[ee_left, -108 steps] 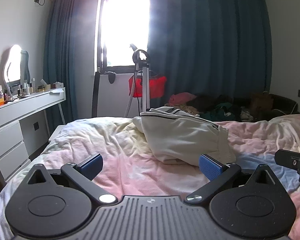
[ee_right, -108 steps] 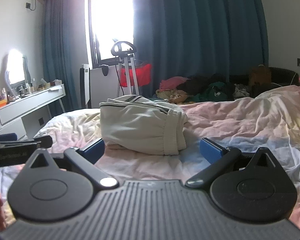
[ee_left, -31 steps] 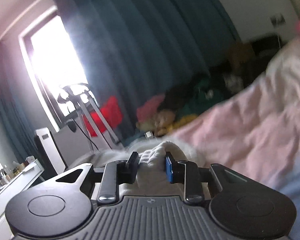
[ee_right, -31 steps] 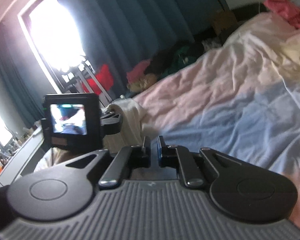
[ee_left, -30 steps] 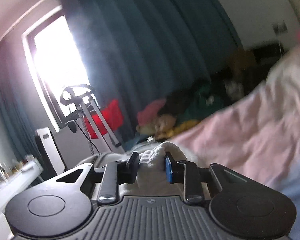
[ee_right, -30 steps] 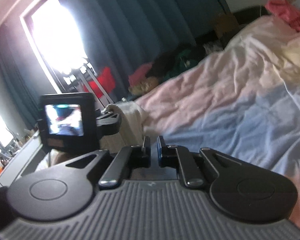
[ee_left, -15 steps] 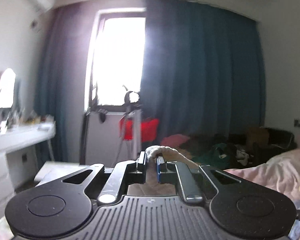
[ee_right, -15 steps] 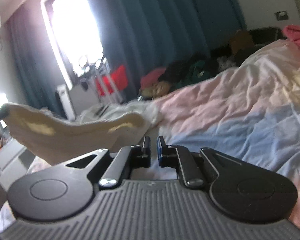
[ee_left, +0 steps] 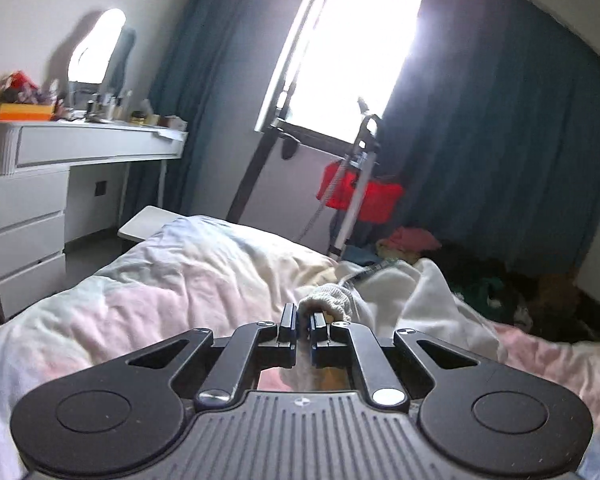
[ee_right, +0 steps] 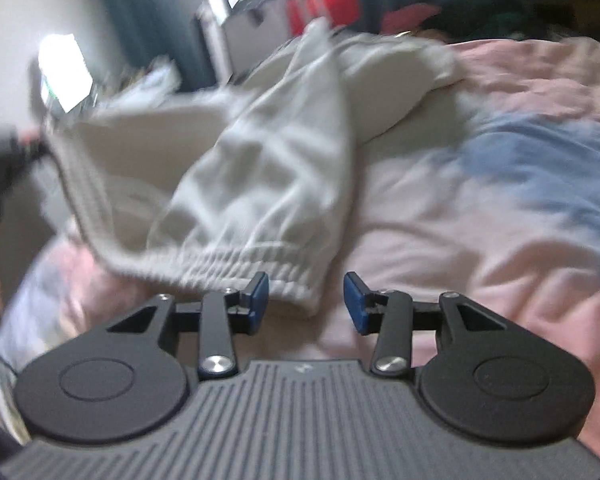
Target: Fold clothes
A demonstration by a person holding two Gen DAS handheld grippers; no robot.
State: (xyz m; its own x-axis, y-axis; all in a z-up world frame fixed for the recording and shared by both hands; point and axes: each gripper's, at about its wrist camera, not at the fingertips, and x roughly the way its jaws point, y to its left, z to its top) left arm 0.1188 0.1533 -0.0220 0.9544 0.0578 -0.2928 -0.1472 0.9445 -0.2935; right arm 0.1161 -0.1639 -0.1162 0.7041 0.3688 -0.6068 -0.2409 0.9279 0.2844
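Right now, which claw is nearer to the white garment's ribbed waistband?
Left. The left claw is clamped on the ribbed waistband at one end. The right claw is open, with the waistband's other corner lying just ahead between its fingers, ungripped.

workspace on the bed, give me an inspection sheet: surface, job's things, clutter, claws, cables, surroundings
Surface: rumpled pink, white and blue bed cover, soft and uneven.
Job's things: one cream garment with a ribbed elastic hem, partly spread on the bed, one end lifted at the left.
Clutter: heap of mixed clothes past the far side of the bed.
Claws: left claw shut on the garment's ribbed edge; right claw open, its pads either side of the hem, not gripping.
Cables: nothing seen for certain; the right view is blurred.
Surroundings: white dresser with a mirror and small items, bright window, dark blue curtains, a stand with a red bag.
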